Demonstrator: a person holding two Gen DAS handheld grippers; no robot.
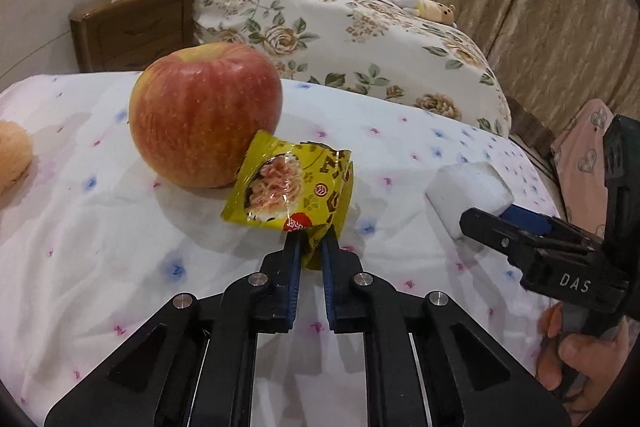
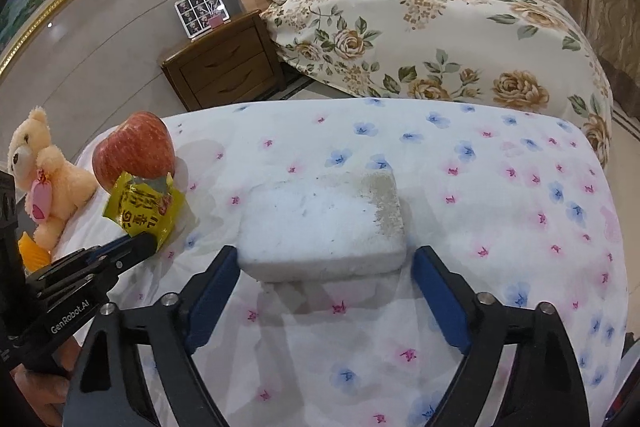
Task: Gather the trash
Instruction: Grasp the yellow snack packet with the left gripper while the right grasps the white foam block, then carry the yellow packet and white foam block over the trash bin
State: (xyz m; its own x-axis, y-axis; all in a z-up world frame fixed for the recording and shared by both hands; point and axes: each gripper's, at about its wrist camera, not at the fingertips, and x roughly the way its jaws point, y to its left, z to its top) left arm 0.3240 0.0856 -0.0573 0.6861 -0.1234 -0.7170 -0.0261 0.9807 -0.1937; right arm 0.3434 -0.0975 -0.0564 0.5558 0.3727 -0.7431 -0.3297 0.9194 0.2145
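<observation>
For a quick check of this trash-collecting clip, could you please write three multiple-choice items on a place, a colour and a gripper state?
1. Where is the yellow wrapper?
A. against the apple
B. on the nightstand
C. on the floral bed

2. What colour is the foam block?
A. red
B. white
C. green

3. How does the left gripper stand?
A. wide open
B. out of view
C. shut on the wrapper

Answers:
1 A, the wrapper leans on the apple on the flowered cloth.
2 B, it is white with a dirty patch.
3 C, its fingers pinch the wrapper's lower edge, while the right gripper straddles the block.
</observation>
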